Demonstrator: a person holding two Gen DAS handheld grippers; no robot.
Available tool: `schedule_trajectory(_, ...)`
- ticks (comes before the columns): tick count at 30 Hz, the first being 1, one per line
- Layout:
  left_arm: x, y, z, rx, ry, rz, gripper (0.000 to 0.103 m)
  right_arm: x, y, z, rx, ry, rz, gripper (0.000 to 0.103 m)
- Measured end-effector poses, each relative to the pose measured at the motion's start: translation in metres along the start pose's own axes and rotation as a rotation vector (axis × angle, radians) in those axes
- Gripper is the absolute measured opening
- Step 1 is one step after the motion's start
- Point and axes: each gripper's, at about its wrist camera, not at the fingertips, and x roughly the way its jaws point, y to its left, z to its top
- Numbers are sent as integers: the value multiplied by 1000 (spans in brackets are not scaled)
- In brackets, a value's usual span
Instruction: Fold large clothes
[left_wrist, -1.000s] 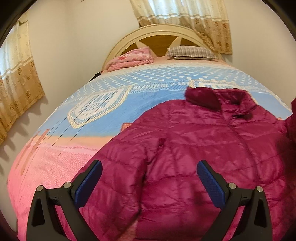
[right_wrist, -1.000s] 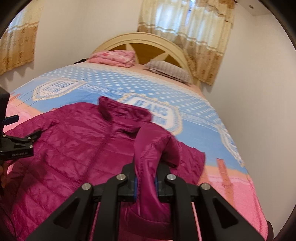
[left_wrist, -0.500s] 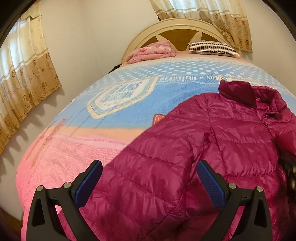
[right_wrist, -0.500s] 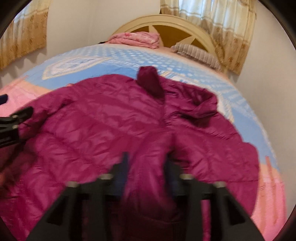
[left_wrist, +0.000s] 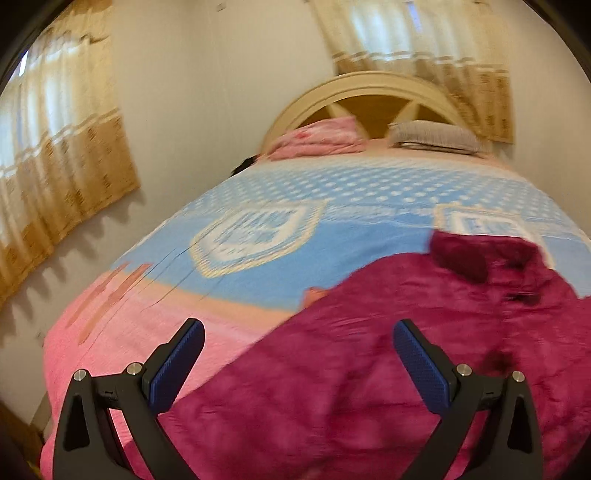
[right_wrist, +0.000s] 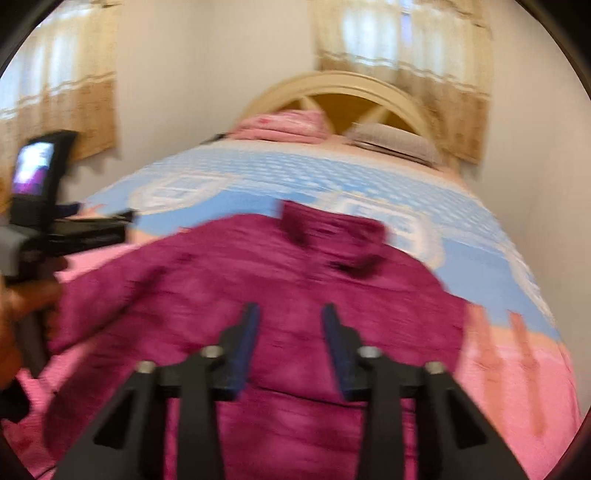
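Note:
A magenta quilted jacket (right_wrist: 258, 266) lies front up on the bed, collar (right_wrist: 317, 225) towards the headboard. Its right side looks folded in over the front, but the frame is blurred. My right gripper (right_wrist: 291, 310) hovers above the jacket's middle; its jaws are closing with a gap between them and nothing gripped. In the left wrist view the jacket (left_wrist: 369, 350) fills the lower right. My left gripper (left_wrist: 298, 326) stands wide open above the jacket's left edge, with nothing in it. A hand (right_wrist: 22, 299) holds that gripper at the left of the right wrist view.
The bed carries a blue and pink blanket (left_wrist: 258, 273). A folded pink quilt (left_wrist: 317, 140) and a striped pillow (left_wrist: 436, 136) lie by the cream headboard (left_wrist: 369, 88). Curtains hang on the left wall and behind the headboard. A wall runs close along the bed's right side.
My right gripper let go of the sleeve it held up; the sleeve now lies on the jacket and the gripper has drawn back. My left gripper has risen, still open.

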Motion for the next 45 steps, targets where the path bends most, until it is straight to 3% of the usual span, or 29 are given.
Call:
schedule_trajectory(7, -5, -107, 5, 123, -16, -88, 102, 35, -140, -31, 312, 73, -267, 33)
schedule_trajectory(9, 6, -131, -2, 176, -13, -53, 102, 51, -167, -36, 372, 104, -294, 36)
schedule_trajectory(11, 25, -146, -14, 230, 10, 16, 102, 69, -176, -37, 397, 137, -266, 36)
schedule_trajectory(15, 69, -142, -43, 288, 96, 134, 102, 106, -158, -34, 327, 177, -198, 36)
schedule_trajectory(18, 86, -127, -57, 246, 163, 98, 102, 125, -147, -40, 271, 214, -208, 36)
schedule_trajectory(22, 86, -128, -63, 255, 153, 111, 102, 133, -150, -45, 251, 232, -199, 35)
schedule_trajectory(27, 94, -120, -66, 210, 184, 67, 102, 125, -148, -44, 194, 245, -230, 35)
schedule_trajectory(29, 94, -121, -66, 198, 189, 58, 102, 107, -147, -37, 209, 216, -258, 37)
schedule_trajectory(32, 95, -118, -67, 173, 202, 37, 102, 83, -138, -16, 244, 140, -233, 50)
schedule_trajectory(34, 95, -118, -68, 161, 212, 28, 102, 81, -123, -6, 209, 129, -194, 51)
schedule_trajectory(38, 97, -116, -68, 144, 219, 11, 102, 105, -103, -14, 192, 185, -129, 50)
schedule_trajectory(41, 98, -115, -68, 135, 219, 4, 102, 133, -99, -40, 179, 262, -139, 50)
schedule_trajectory(45, 97, -116, -69, 140, 214, 11, 102, 135, -89, -43, 124, 254, -184, 50)
